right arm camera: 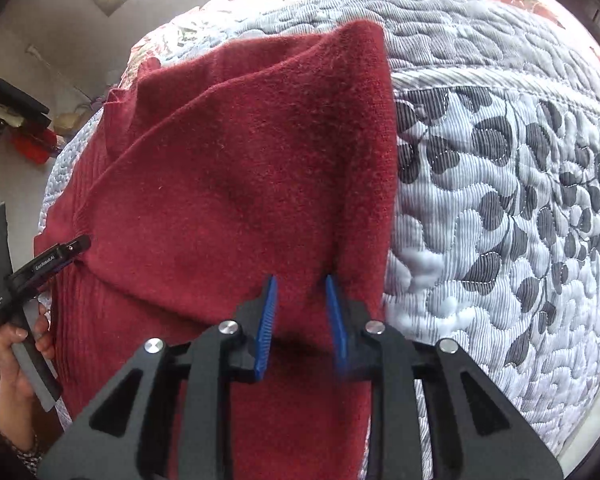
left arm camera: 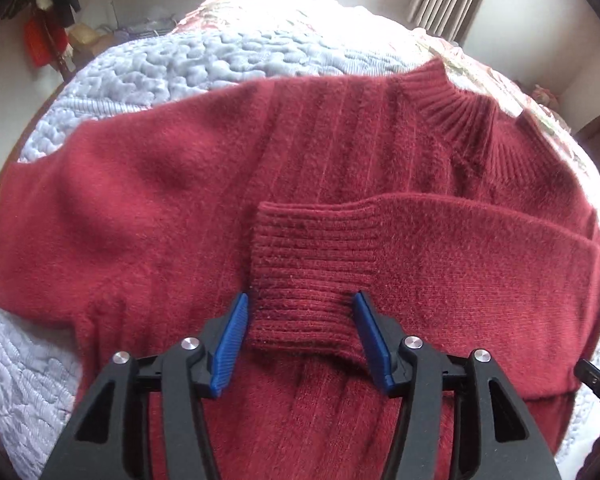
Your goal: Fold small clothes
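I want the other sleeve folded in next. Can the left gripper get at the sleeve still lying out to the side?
Probably yes. The left gripper has its jaws open around the folded-in cuff, gripping nothing, and the spread sleeve lies flat on the quilt with nothing on it.

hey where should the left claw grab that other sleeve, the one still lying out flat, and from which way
Take the unfolded sleeve near its outer end at the left of the left wrist view, coming down from above. It lies flat and spread on the quilt, so there the fabric is likely only the sleeve's own layers. The left claw now stands open around the folded sleeve's ribbed cuff.
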Action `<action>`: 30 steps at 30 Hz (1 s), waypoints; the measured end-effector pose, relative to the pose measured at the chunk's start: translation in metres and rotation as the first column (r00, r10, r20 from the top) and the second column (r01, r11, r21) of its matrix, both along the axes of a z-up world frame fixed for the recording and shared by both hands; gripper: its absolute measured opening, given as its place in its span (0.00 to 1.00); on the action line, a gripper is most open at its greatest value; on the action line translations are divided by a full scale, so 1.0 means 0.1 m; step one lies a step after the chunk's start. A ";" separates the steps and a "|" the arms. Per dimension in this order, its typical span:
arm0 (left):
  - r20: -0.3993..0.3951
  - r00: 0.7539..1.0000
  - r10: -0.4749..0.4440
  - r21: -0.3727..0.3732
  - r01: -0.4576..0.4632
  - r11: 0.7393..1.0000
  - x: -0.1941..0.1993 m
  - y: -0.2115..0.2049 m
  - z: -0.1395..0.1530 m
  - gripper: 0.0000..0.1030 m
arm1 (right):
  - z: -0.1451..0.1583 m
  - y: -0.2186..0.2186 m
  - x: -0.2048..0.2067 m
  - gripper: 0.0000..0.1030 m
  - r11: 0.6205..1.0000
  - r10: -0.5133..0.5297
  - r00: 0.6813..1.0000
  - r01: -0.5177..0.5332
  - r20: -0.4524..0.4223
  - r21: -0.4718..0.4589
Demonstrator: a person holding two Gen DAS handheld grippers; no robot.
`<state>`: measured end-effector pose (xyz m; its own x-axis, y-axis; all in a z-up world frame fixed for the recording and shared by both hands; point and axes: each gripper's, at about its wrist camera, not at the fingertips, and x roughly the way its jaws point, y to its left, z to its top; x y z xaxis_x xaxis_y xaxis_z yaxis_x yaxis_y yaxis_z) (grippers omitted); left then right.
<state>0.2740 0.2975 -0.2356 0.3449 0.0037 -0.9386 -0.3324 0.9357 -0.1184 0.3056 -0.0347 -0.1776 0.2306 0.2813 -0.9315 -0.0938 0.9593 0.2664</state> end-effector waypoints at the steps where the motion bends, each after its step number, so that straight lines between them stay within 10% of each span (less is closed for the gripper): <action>1: 0.007 1.000 0.001 -0.005 -0.001 1.000 -0.04 0.05 0.06 0.54 | 0.04 -0.02 -0.02 0.37 1.000 -0.004 1.000 0.004 0.011 0.001; 15: -0.032 0.952 0.305 -0.115 -0.307 0.945 -1.30 2.19 0.38 0.63 | 0.46 1.41 -0.30 0.45 0.989 0.148 0.986 -0.150 0.073 0.016; 24: -0.083 0.860 0.504 -0.326 -0.501 0.802 -1.77 3.30 0.01 0.62 | 0.32 2.09 -0.35 0.45 0.978 0.207 0.977 -0.207 0.060 0.000; 30: -0.148 0.784 0.602 -0.459 -0.594 0.661 -1.88 3.67 -0.36 0.60 | 0.25 2.25 -0.36 0.45 0.978 0.208 0.977 -0.208 0.045 -0.011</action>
<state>0.0863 0.6646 -0.2715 0.4360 -0.2107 -0.8750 -0.7953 0.3648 -0.4841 0.2692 0.1907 -0.1523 0.2097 0.3221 -0.9232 -0.3030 0.9191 0.2518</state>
